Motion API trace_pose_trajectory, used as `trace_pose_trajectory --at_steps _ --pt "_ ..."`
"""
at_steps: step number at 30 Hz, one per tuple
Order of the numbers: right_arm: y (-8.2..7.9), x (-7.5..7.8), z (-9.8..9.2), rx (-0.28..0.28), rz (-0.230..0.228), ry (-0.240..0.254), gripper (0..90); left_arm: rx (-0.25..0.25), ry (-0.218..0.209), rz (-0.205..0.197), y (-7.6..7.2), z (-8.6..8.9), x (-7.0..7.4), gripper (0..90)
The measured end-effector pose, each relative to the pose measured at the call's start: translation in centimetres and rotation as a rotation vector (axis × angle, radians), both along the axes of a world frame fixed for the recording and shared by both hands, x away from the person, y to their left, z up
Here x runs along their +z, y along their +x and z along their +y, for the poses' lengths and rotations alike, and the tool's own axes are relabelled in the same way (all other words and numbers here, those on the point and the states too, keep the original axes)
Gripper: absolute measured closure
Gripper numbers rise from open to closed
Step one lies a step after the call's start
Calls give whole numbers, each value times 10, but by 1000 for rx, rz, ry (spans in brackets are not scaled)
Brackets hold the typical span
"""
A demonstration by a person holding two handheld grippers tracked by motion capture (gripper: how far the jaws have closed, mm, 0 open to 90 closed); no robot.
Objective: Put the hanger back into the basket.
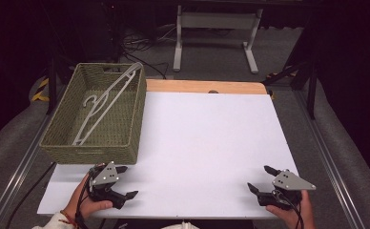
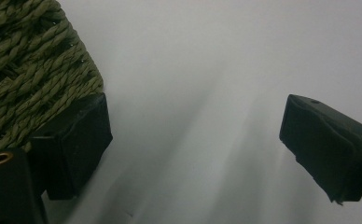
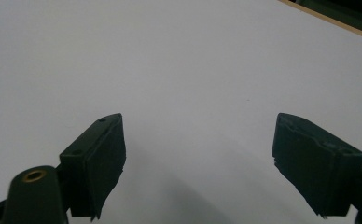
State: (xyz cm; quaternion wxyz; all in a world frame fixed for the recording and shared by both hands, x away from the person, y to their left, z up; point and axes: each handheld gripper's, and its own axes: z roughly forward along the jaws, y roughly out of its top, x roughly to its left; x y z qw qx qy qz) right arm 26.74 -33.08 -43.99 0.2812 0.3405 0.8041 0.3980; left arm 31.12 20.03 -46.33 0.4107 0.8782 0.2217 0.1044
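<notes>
Left gripper [image 1: 124,182] is held low at the near left table [image 1: 202,143] edge, jaws spread apart with nothing between, just beside the woven basket [image 1: 126,138]. A white hanger [image 1: 102,106] is seen lying inside the basket. Right gripper [image 1: 262,178] is held at the near right corner, jaws apart, nothing gripped.

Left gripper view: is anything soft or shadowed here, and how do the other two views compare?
Left gripper view: basket weave sharp, jaws slightly soft, faint grey shadow streaks on the white board. Right gripper view: even light, soft shadow beneath the jaws. High view: board bright, surroundings dark, hanger clear.
</notes>
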Motion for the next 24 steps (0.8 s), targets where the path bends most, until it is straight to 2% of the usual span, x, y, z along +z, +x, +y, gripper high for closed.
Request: trace_pose_trajectory --at_steps 12,19,24 --pt "2 -1 2 13 3 -16 178 22 -7 6 2 1 0 109" --pt "2 -1 2 18 3 -12 178 18 6 6 4 -2 0 109" --pt "2 -3 3 26 14 -21 178 11 -2 15 5 -3 0 110"
